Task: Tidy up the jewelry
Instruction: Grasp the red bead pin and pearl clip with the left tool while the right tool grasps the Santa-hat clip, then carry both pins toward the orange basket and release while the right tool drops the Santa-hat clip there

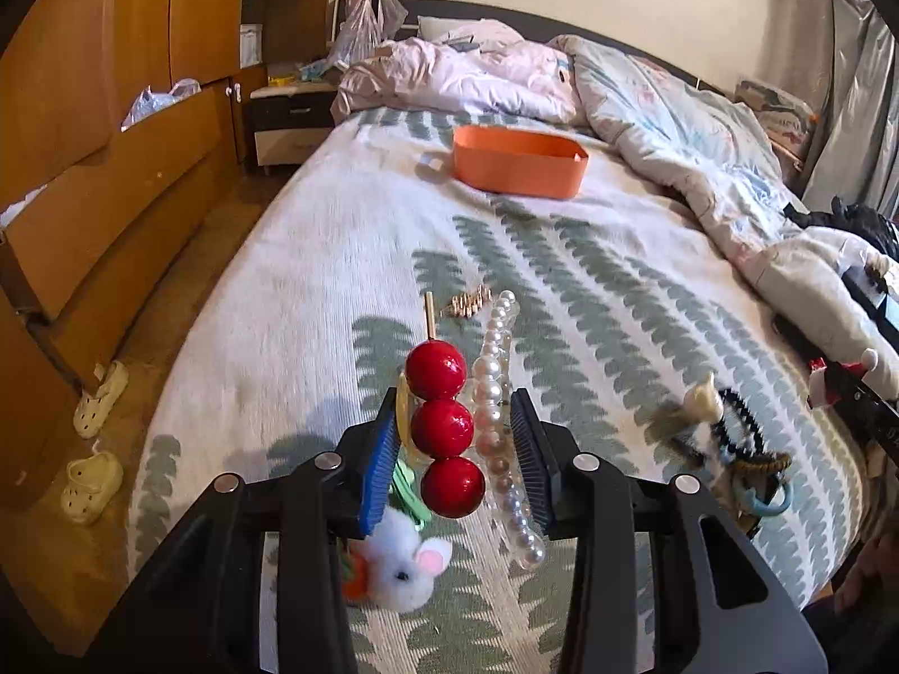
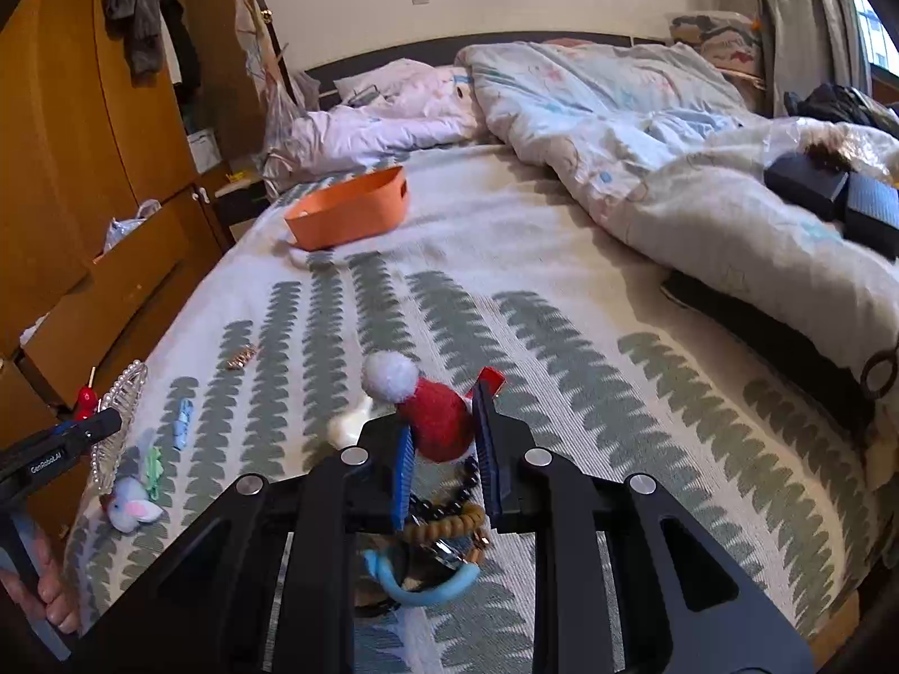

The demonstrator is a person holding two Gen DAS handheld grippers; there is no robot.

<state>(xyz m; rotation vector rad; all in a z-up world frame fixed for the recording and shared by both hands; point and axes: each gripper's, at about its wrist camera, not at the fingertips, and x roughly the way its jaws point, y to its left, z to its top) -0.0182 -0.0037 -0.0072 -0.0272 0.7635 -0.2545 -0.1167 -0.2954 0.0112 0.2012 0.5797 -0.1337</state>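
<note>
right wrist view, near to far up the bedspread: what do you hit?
Blue ring → brown bead bracelet → right gripper shut on the red felt hat → white pompom → orange bin → crumpled duvet → headboard.

Only one text reads — "GenRobot.AI", white on the black left gripper [image 2: 84, 431] body, right wrist view.

Red 3-ball hair stick [image 1: 444, 421] & pearl clip [image 1: 497, 393] lifted off bed, side by side. Santa-hat clip [image 2: 435, 415] raised too. Gold clip [image 1: 466, 302] flat on bed; orange bin [image 1: 517, 160] far end.
</note>
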